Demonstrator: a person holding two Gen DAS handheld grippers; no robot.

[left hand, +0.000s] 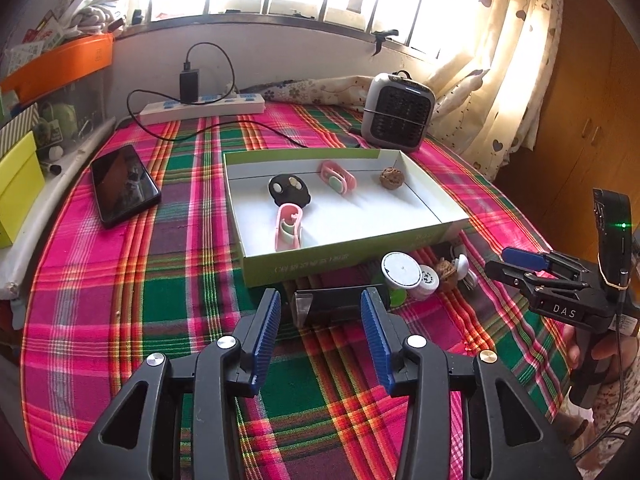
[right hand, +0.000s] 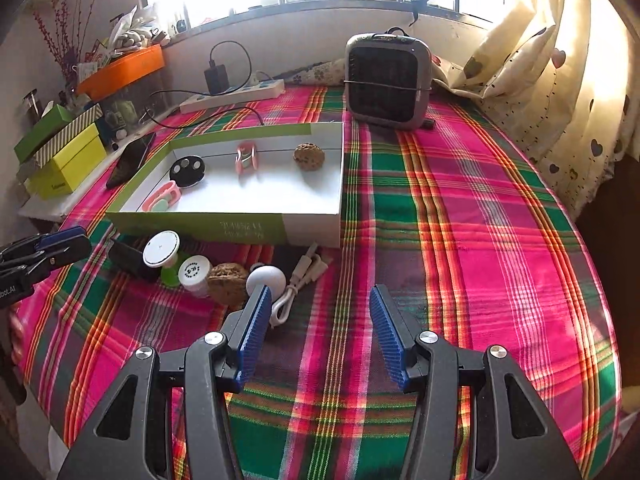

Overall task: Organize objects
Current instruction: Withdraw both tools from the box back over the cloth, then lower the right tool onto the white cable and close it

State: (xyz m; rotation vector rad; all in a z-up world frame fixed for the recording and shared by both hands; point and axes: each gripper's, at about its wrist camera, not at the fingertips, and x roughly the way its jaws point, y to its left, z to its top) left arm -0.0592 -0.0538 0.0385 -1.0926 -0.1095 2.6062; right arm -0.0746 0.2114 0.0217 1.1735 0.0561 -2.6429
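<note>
Centre frame in the left wrist view sat the shallow green-and-white cardboard box [left hand: 344, 216] on the pink-and-green plaid table [left hand: 160, 280], its long axis running left to right. Inside lay a black oval disc [left hand: 289, 191], a brown walnut [left hand: 391, 178] at upper right, and two pink-and-mint clips [left hand: 338, 176]: one angled toward lower right, the other [left hand: 288, 227] pointing down-frame. Below the box clustered a white round-capped bottle [left hand: 401, 270], a smaller white bottle [left hand: 427, 279], a second walnut [right hand: 228, 282] and a white cable [right hand: 298, 284]. The left hand-held gripper [left hand: 318, 336] hung released, empty; the right hand-held gripper [right hand: 316, 336] gaped too, beside the cable.
</note>
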